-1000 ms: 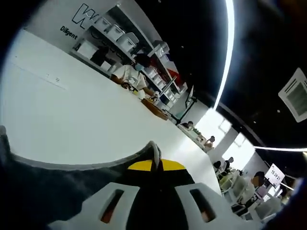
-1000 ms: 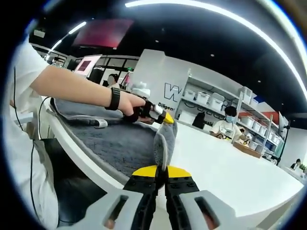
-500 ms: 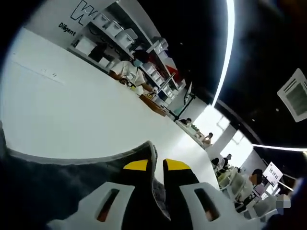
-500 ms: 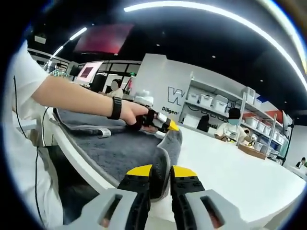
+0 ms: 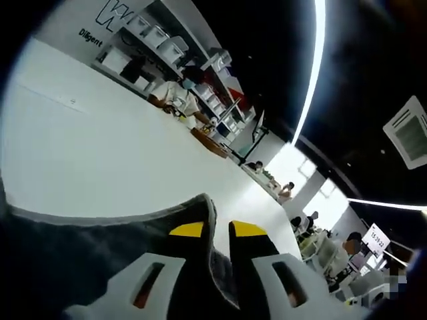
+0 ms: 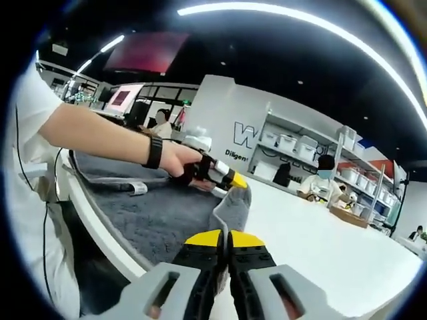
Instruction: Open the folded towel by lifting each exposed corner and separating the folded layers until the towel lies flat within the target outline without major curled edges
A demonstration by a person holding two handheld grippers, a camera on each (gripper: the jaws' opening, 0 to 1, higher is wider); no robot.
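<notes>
A dark grey towel [image 6: 153, 213] lies over the near corner of a white table [image 6: 313, 233]. In the right gripper view my right gripper [image 6: 219, 237] is shut on a raised fold of the towel's edge. Further along the same edge, a person's hand holds my left gripper [image 6: 230, 179] at a lifted corner of the cloth. In the left gripper view my left gripper [image 5: 217, 230] has its jaws a little apart, with the towel [image 5: 80, 260] pinched between them and its edge rising above the yellow tips. The towel's far side is hidden behind the arm.
The white table [image 5: 100, 153] stretches far ahead of both grippers. A white label [image 6: 137, 189] lies on the towel by the forearm [image 6: 100, 130]. Shelves with boxes [image 6: 293, 143] and seated people [image 6: 320, 177] are at the far end.
Half a second ago the right jaws stood apart around the towel; now they are closed on its edge. The left jaws have parted slightly from a second ago, with more cloth between them.
</notes>
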